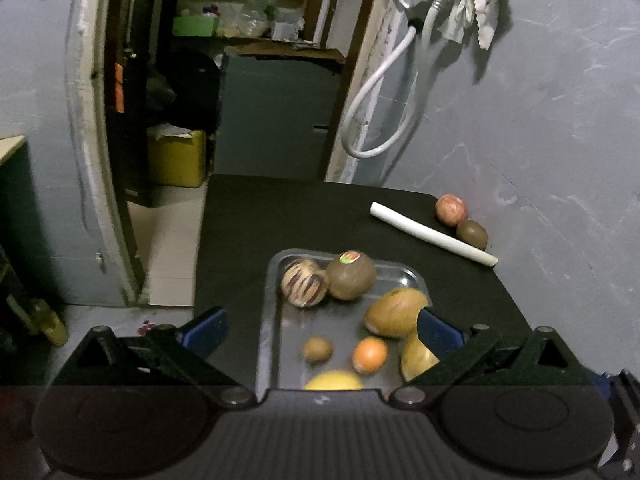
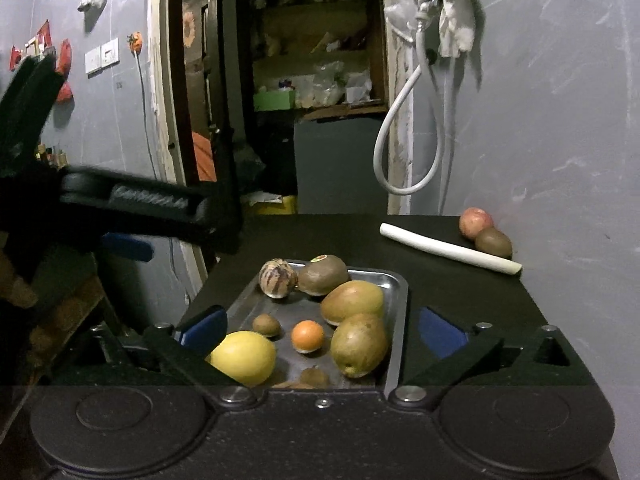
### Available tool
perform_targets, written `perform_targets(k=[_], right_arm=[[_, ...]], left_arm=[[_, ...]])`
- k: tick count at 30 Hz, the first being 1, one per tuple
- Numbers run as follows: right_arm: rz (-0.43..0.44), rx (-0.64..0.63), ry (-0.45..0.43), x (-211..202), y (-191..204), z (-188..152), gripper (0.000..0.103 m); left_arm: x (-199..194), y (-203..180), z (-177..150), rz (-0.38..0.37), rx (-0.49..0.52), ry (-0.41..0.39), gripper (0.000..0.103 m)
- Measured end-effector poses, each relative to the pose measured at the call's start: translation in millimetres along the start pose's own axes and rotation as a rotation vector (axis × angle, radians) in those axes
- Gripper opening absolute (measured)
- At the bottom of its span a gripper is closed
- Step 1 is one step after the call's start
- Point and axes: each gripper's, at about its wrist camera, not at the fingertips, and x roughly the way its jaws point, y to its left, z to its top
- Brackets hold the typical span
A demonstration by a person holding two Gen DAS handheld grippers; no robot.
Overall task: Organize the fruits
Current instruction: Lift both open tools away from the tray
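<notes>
A steel tray (image 1: 276, 320) (image 2: 396, 320) on the black table holds several fruits: a striped round one (image 2: 278, 279), a brown one with a sticker (image 2: 323, 275), two mangoes (image 2: 352, 302), a small kiwi (image 2: 266, 325), an orange (image 2: 307, 336) and a yellow fruit (image 2: 244, 357). At the far right corner an apple (image 1: 451, 210) (image 2: 475, 222) and a kiwi (image 1: 472, 234) (image 2: 493, 243) lie behind a white tube (image 1: 432, 234) (image 2: 450, 254). My left gripper (image 1: 322, 332) and right gripper (image 2: 322, 333) hover above the tray's near end, both open wide with nothing gripped.
A grey wall borders the table on the right, with a looped white hose (image 2: 400, 152) and a rag (image 2: 456, 20) hanging on it. Beyond the table's far edge an open doorway shows shelves and a yellow container (image 1: 178, 158). The left tool's black frame (image 2: 152, 200) crosses the right wrist view's left side.
</notes>
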Motion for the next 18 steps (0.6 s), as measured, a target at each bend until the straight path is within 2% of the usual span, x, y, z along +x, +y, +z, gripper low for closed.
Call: perform_targets(k=[10,18], right_arm=[[-0.060,0.017,-0.045,-67.2,23.0,-16.1,0.102],[-0.097,0.005,-0.083,-110.4,29.8,-28.0,0.102]], left_arm=[[-79.7,20.1,-41.4,0.037,0.006,-0.060,0.102],[-126.9,30.4,-73.1,0.064,0.016,-0.103,0.102]])
